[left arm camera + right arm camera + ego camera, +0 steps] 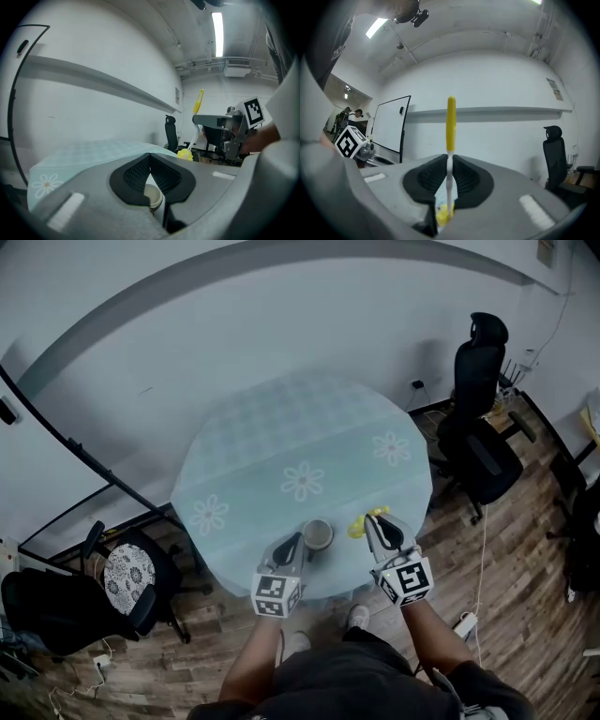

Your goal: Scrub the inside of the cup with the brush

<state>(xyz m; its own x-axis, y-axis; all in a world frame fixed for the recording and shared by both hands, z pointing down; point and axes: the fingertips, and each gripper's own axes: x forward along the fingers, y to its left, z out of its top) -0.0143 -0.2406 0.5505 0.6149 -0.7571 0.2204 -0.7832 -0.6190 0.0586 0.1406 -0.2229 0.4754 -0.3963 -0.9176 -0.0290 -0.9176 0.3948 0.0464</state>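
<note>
**Cup and brush in hand; scrubbing not started**

The left gripper (293,546) has its jaws fully together, pinching the rim of the cup (318,534). The cup is at the near edge of the bench (281,427), mouth upward. Whether it rests on the cloth or hangs just above it cannot be determined.

The right gripper (382,527) has its jaws closed on the thin white shaft of the brush (357,527), with the yellow grip above the pads and the yellow head below.

The brush head is beside the cup and clear of it, not inside. Judgement: both grasps are complete. Still to do are inserting the head and scrubbing the inner wall.
</note>
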